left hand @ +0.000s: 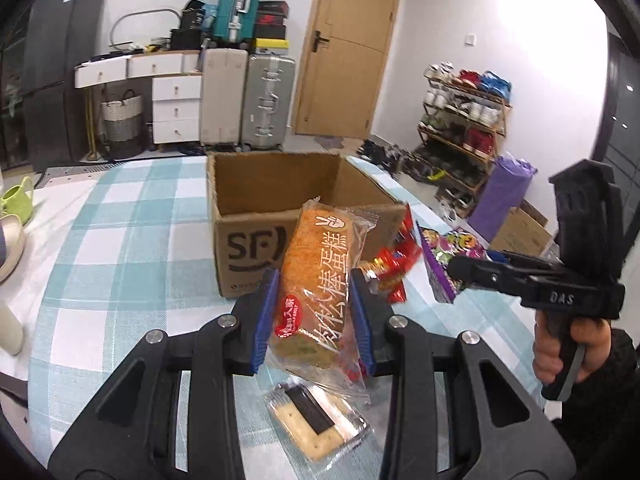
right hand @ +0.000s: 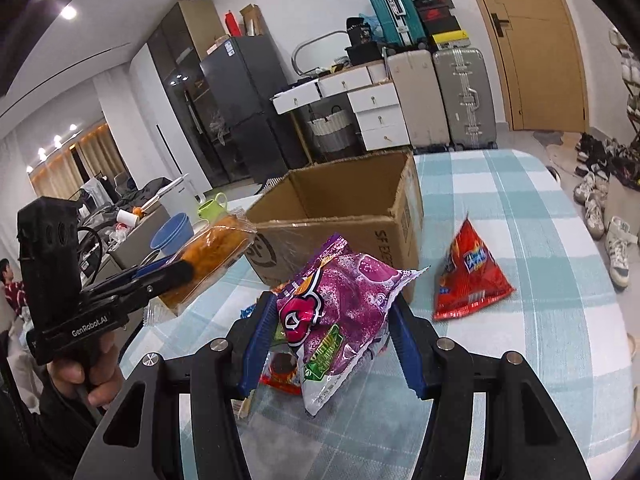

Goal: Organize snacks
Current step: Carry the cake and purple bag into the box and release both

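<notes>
My left gripper (left hand: 314, 316) is shut on an orange meat-floss cake pack (left hand: 320, 276) and holds it above the table, in front of the open cardboard SF box (left hand: 256, 248). My right gripper (right hand: 330, 332) is shut on a purple snack bag (right hand: 340, 312), lifted just before the same box (right hand: 340, 216). The right gripper also shows in the left wrist view (left hand: 460, 270) with the purple bag (left hand: 444, 268). The left gripper shows in the right wrist view (right hand: 176, 274) with the cake pack (right hand: 208, 256). The box looks empty inside.
A cracker pack (left hand: 316, 424) lies on the checked tablecloth (left hand: 132, 264) under my left gripper. A red triangular chip bag (right hand: 472, 280) stands right of the box. More red snack packs (left hand: 396, 268) lie beside the box. A green jug (left hand: 18, 200) stands at the left.
</notes>
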Action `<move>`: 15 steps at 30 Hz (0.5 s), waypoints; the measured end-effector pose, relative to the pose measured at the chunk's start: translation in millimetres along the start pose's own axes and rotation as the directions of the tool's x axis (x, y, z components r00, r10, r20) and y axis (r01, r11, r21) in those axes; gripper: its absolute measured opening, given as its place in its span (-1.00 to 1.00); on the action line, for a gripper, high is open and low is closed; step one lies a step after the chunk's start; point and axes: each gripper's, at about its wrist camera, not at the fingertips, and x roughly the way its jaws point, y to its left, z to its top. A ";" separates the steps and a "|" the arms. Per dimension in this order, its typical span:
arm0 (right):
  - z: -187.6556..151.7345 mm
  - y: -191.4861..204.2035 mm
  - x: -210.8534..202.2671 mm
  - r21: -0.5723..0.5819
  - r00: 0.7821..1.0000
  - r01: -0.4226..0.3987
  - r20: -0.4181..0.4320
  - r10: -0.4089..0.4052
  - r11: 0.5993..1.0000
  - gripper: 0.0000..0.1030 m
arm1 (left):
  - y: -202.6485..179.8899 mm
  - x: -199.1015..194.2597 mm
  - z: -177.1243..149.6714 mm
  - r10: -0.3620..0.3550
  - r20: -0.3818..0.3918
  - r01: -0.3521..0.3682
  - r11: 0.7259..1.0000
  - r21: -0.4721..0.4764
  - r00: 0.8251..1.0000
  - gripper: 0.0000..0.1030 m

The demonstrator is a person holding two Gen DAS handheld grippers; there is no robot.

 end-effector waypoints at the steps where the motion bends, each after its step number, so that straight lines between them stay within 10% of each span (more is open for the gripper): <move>1: 2.7 1.8 0.4 -0.010 1.000 0.000 0.005 0.000 1.000 0.08 | 1.1 0.2 3.8 0.008 0.009 -0.008 1.000 -0.007 1.000 -0.38; 15: 48.3 4.3 23.6 -0.052 0.998 -0.001 0.058 0.004 0.999 0.08 | 15.3 22.7 47.4 0.093 0.048 -0.091 0.994 -0.057 0.994 -0.38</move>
